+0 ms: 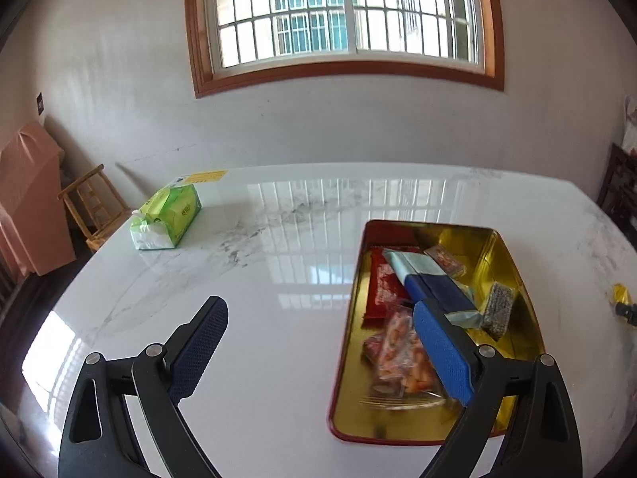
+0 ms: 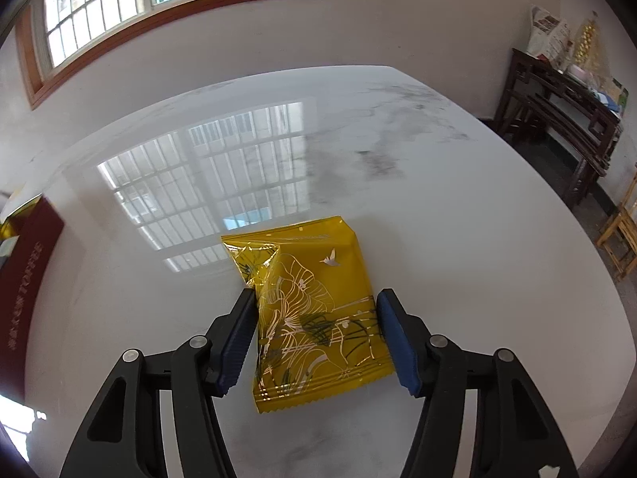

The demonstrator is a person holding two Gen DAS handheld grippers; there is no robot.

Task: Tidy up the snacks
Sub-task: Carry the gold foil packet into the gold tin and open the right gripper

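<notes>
A red tin with a gold inside (image 1: pixel 513 263) lies on the white marble table and holds several snack packets, among them a red one (image 1: pixel 384 283) and a clear one with orange pieces (image 1: pixel 402 354). My left gripper (image 1: pixel 320 310) is open and empty, its right finger over the tin. In the right wrist view a yellow snack packet (image 2: pixel 314 310) lies flat on the table. My right gripper (image 2: pixel 316 298) is open, its fingers on either side of the packet. The tin's red side (image 2: pixel 24 290) shows at the left edge.
A green tissue pack (image 1: pixel 167 215) lies at the table's far left. A wooden chair (image 1: pixel 91 203) and a pink covered object (image 1: pixel 28 199) stand beyond that edge. A dark wooden side table (image 2: pixel 557 107) stands to the right by the wall.
</notes>
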